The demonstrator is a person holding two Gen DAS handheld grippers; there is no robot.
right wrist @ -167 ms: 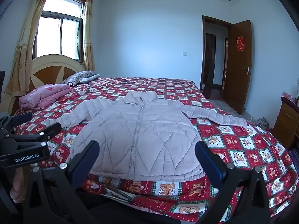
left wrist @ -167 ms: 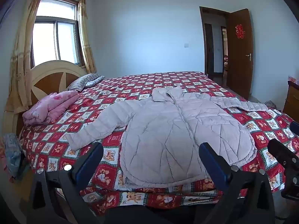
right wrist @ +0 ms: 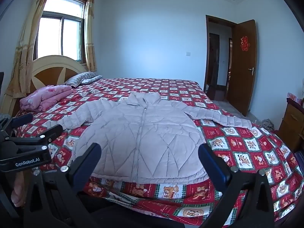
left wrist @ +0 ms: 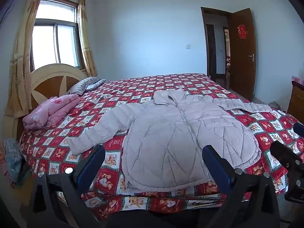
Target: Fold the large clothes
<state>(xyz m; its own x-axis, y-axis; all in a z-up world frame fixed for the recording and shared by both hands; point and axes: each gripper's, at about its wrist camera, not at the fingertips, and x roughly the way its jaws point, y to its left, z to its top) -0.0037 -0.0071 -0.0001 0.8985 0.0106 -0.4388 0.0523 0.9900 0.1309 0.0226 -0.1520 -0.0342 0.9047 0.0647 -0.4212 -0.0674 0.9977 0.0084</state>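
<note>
A pale lilac quilted jacket (left wrist: 178, 136) (right wrist: 140, 133) lies flat and zipped on the bed, collar away from me, both sleeves spread out to the sides. My left gripper (left wrist: 153, 152) hovers open before the jacket's hem, nothing between its blue pads. My right gripper (right wrist: 150, 151) is open too, short of the hem near the bed's front edge, and holds nothing. The left gripper's black body (right wrist: 24, 148) shows at the left of the right wrist view; the right gripper's fingers (left wrist: 285, 155) show at the right edge of the left wrist view.
The bed has a red checked bear-print cover (left wrist: 266, 127) and a wooden headboard (left wrist: 51, 81) at the left. A folded pink quilt (left wrist: 49, 112) and striped pillow (left wrist: 83, 84) lie near the headboard. A wooden cabinet (right wrist: 292, 121) stands at the right; a door (right wrist: 243, 66) is ajar.
</note>
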